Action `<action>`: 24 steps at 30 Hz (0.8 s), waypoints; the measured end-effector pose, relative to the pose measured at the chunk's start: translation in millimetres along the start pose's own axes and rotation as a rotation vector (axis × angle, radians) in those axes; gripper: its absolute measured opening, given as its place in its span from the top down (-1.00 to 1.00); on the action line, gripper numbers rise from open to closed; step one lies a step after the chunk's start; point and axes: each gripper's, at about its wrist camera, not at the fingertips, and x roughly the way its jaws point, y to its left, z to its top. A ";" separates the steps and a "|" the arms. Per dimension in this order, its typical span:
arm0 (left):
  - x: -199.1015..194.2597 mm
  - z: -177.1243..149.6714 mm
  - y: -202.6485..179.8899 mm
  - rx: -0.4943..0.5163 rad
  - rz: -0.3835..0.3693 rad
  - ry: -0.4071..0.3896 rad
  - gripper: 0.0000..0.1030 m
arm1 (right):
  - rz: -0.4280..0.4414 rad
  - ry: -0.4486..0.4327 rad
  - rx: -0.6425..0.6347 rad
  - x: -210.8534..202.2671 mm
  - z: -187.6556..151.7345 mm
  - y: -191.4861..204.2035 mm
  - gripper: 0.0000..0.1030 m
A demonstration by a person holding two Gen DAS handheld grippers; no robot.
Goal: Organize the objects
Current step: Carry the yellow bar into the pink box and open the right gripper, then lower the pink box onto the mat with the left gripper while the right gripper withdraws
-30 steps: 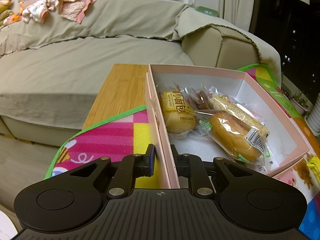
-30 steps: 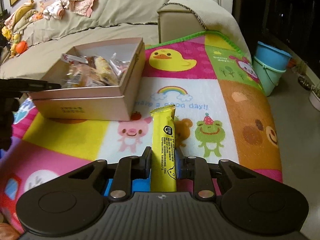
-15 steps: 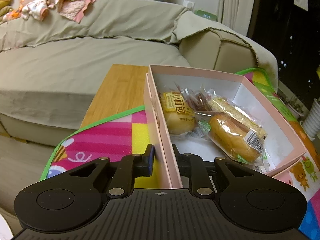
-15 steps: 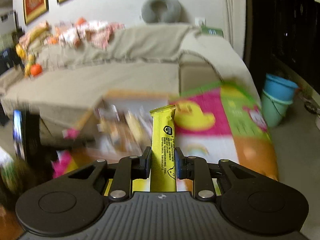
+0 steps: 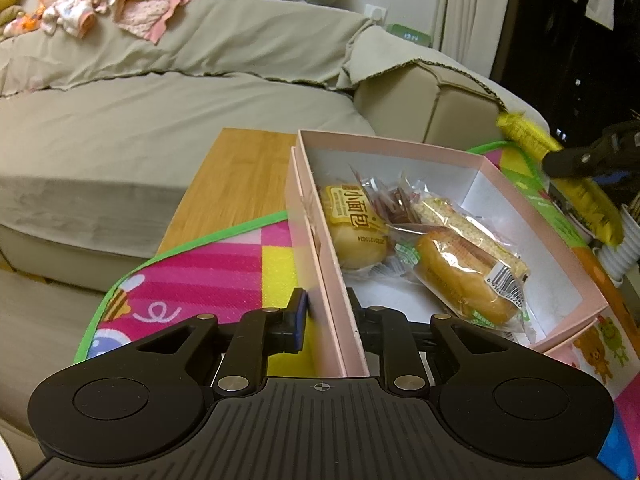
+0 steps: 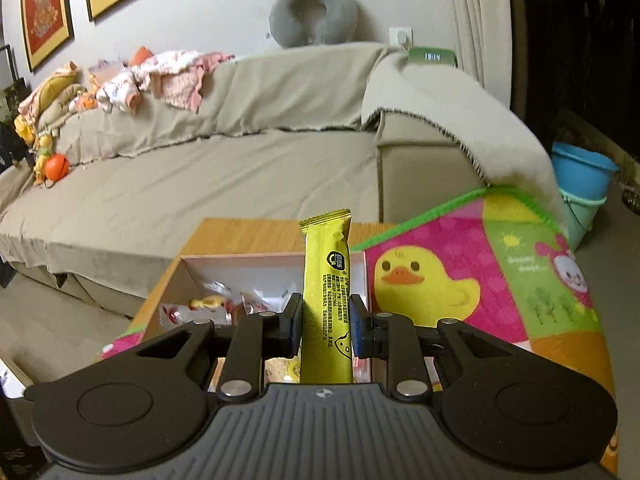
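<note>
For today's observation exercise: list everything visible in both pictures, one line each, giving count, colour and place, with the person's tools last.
pink box: one, open, on play mat
wrapped buns: two, golden, inside box
red snack packet: one, inside box
play mat: one, multicoloured, over wooden table
sofa: one, beige, behind
neck pillow: one, grey, atop sofa
clothes: pile, pink-white, sofa back
buckets: two, blue, stacked, right
yellow snack bar: one, in right gripper
left gripper: black, straddling box wall
</note>
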 end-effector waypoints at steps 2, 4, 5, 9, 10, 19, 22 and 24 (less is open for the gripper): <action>0.0 -0.1 0.0 0.001 0.000 0.000 0.59 | -0.009 0.007 0.000 6.2 -3.8 -1.0 0.53; 0.0 -0.1 -0.1 0.001 0.000 0.000 0.59 | -0.018 0.001 -0.011 7.0 -9.7 -2.5 0.48; 0.2 0.1 0.1 0.001 0.001 0.001 0.59 | -0.025 -0.001 -0.023 7.0 -11.5 -2.5 0.45; 0.2 0.5 0.0 0.000 -0.001 0.001 0.59 | -0.032 0.005 -0.074 0.1 -23.9 -7.1 0.38; 0.0 0.8 -0.2 -0.001 -0.001 0.000 0.59 | -0.020 0.010 -0.092 -4.3 -28.8 -8.9 0.17; 17.7 12.7 -23.9 0.066 0.063 0.019 0.62 | 0.029 0.049 -0.305 -30.1 -112.3 -10.3 -0.17; 38.2 25.9 -40.9 0.077 0.050 0.023 0.62 | -0.020 0.071 -0.258 -6.6 -116.7 -21.1 -0.02; 57.2 39.2 -50.8 0.051 0.011 0.012 0.61 | -0.042 0.067 -0.173 6.9 -110.5 -37.5 -0.02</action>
